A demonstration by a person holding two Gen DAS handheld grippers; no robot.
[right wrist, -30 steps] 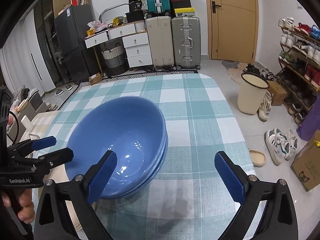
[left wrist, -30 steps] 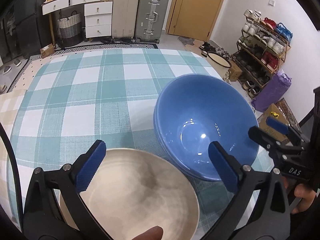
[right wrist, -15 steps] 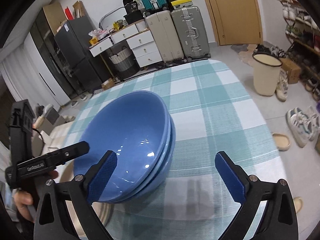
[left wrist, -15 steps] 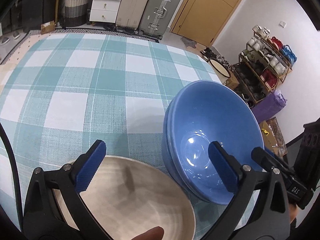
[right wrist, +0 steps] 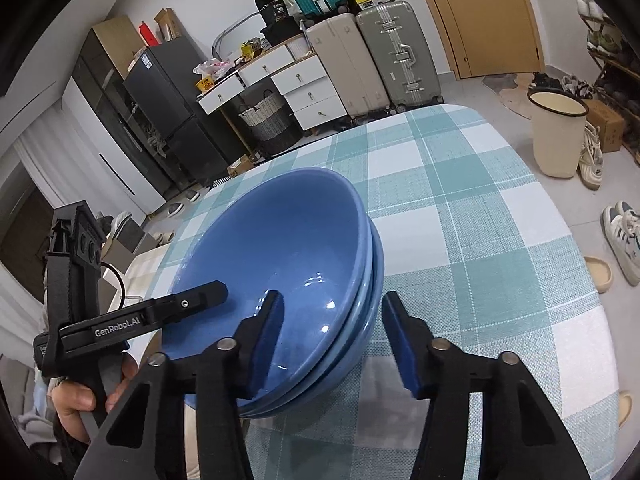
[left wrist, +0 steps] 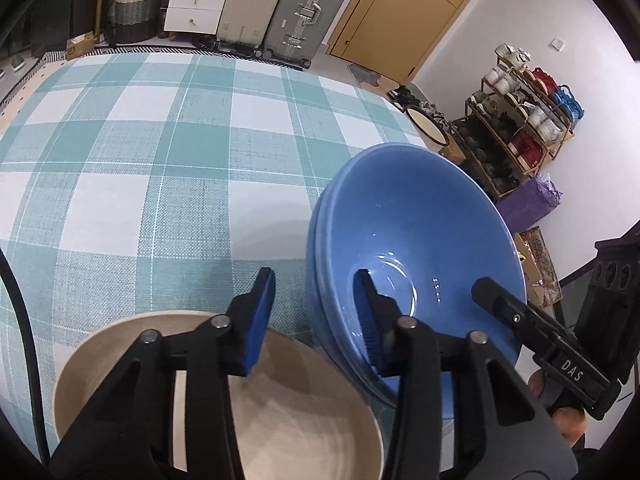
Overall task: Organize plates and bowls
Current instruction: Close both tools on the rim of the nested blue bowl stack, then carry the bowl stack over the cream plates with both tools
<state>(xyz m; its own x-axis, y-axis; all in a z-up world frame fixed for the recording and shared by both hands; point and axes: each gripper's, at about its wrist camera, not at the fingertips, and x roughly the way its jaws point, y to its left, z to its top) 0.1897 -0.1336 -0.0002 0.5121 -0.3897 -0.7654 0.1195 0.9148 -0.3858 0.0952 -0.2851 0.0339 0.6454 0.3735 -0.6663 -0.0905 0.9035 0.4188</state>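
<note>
Nearest the left wrist camera we see the cream bowl (left wrist: pixel 216 412) resting on the checked surface (left wrist: pixel 160 168), partly under the left gripper (left wrist: pixel 314 316). The jaws of that gripper have just been closing and now straddle the near-left rim of the blue bowls (left wrist: pixel 416 272): one blue pad hangs inside the basin, the other outside over the cloth. We cannot tell whether the pads already press the wall; a gap appears to remain, so we read them as half closed around the rim, not yet pinching it. From the right wrist camera, the right gripper (right wrist: pixel 332 336) shows the mirror arrangement on the opposite rim. Its jaws have also just been closing, one pad inside the basin and one outside beside the stacked edges, again with daylight visible between pad and ceramic. The blue bowls are two nested together, the upper one sitting slightly askew in the lower, and they stand just beside the cream bowl near the surface's edge. We judge that the two-sided approach is chosen because a wide, smooth, doubled stack would tip or slip from a single rim grasp. The likely step in hand is securing both rims before a lift. Farther off stand the suitcases (right wrist: pixel 376 52), the white drawers (right wrist: pixel 300 84) and a cream bin (right wrist: pixel 558 136) on the floor.
</note>
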